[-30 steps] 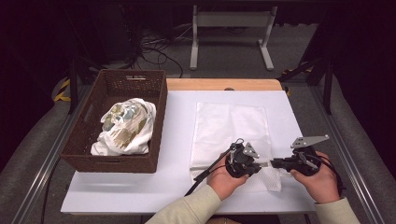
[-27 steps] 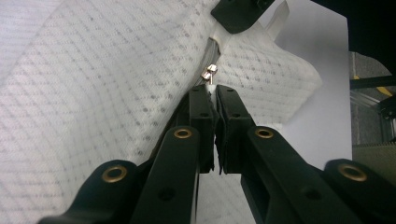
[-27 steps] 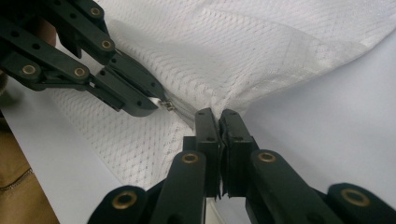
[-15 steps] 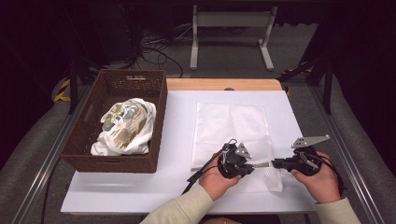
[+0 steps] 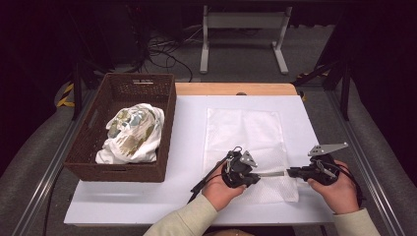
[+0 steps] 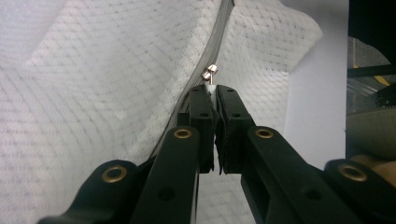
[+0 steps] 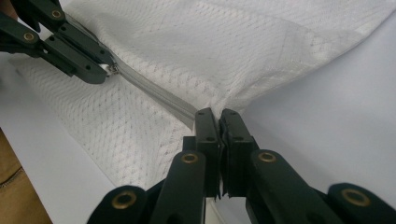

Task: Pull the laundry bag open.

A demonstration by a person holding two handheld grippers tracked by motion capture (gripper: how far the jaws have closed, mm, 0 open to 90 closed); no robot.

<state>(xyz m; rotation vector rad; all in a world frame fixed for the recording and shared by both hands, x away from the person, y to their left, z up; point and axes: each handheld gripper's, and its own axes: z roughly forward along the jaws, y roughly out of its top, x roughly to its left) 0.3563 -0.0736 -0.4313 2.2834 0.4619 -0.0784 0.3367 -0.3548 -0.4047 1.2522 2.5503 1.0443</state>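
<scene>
The white mesh bag (image 5: 246, 147) lies flat on the white surface (image 5: 187, 128), just right of the wicker basket (image 5: 123, 167). The left claw (image 5: 256, 174) is clamped on its zipper pull (image 6: 209, 73); the right claw (image 5: 291, 172) pinches the bag's near corner beside the zipper (image 7: 159, 95).

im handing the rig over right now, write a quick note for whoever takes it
Left gripper: shut on the zipper pull of the white mesh bag, partway along the near edge.
Right gripper: shut on the bag's near right corner at the zipper end, holding the strip taut.
Bag lies flat on the white table; the wicker basket to its left holds a bundled garment.
Done: both grips set, slider part of the way along.
Left: finish the zipper run, keeping the corner pinned. Whether it is being opened or closed I cannot tell.
</scene>
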